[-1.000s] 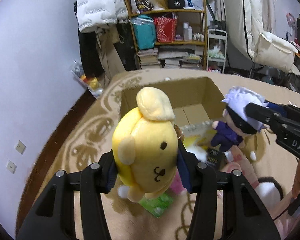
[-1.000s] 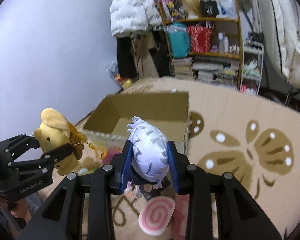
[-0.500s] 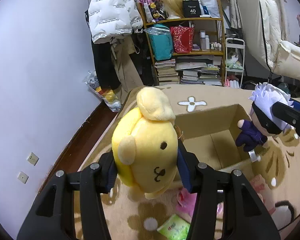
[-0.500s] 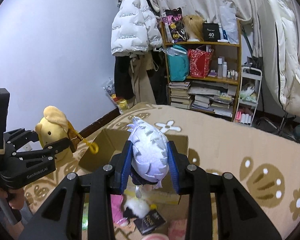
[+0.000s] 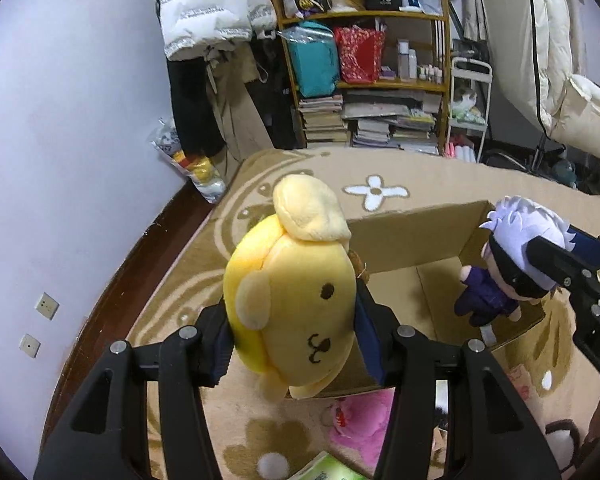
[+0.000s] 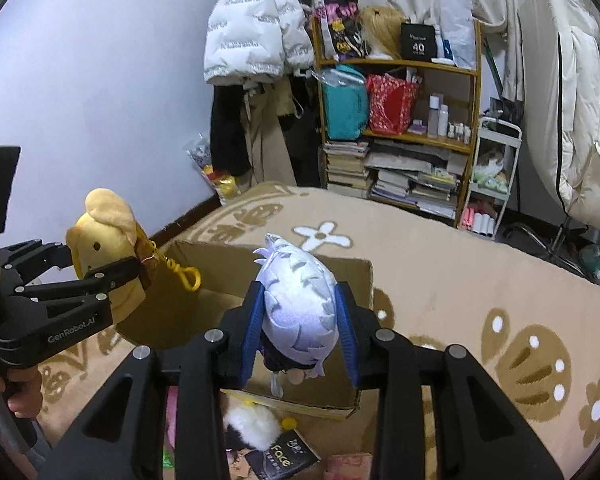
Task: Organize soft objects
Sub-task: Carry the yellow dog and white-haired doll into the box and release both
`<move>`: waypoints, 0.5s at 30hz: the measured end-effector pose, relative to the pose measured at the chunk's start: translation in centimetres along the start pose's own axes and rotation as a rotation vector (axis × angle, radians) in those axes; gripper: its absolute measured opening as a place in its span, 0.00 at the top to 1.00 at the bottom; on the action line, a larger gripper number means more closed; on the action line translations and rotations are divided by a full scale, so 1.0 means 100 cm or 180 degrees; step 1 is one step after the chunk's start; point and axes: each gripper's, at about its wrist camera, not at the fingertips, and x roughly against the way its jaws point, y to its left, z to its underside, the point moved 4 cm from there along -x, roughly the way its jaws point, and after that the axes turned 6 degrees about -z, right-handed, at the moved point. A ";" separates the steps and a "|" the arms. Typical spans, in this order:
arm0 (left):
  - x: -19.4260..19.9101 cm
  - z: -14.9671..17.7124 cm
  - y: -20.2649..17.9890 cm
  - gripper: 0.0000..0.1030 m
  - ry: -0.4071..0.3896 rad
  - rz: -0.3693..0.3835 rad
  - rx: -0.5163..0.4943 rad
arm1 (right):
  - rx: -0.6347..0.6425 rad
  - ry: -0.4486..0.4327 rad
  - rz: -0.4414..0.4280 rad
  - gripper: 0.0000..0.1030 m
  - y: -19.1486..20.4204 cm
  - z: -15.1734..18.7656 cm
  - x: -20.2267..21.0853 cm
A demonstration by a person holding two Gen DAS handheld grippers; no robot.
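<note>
My left gripper [image 5: 296, 320] is shut on a yellow dog plush [image 5: 296, 304] and holds it above the near left corner of an open cardboard box [image 5: 412, 236]. It also shows in the right wrist view [image 6: 100, 236], with a yellow keychain clip hanging from it. My right gripper [image 6: 300, 320] is shut on a white-haired doll in dark clothes [image 6: 296, 304] and holds it over the box [image 6: 352, 276]. The doll also shows at the right in the left wrist view [image 5: 512, 264], above the box's right side.
The box sits on a tan patterned carpet [image 6: 460, 264]. A pink plush [image 5: 364, 420], a green packet [image 5: 324, 468], a white fluffy toy [image 6: 252, 424] and a black packet [image 6: 280, 456] lie on the carpet in front of the box. A bookshelf [image 5: 380, 80] stands behind.
Both grippers have risen and moved forward with their toys. They now hang over the box instead of in front of it.
</note>
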 end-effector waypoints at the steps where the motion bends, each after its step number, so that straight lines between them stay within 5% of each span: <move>1: -0.003 0.000 -0.003 0.50 0.0021 0.0002 -0.0011 | -0.0032 0.0022 0.0019 0.64 -0.002 0.002 -0.003; 10: -0.014 0.012 -0.015 0.44 0.0173 0.0033 -0.0007 | -0.0177 0.0294 0.0016 0.61 -0.011 0.014 -0.020; 15: -0.010 0.010 -0.015 0.25 0.0144 -0.0026 -0.0045 | -0.0155 0.0371 0.0016 0.56 -0.013 0.016 -0.021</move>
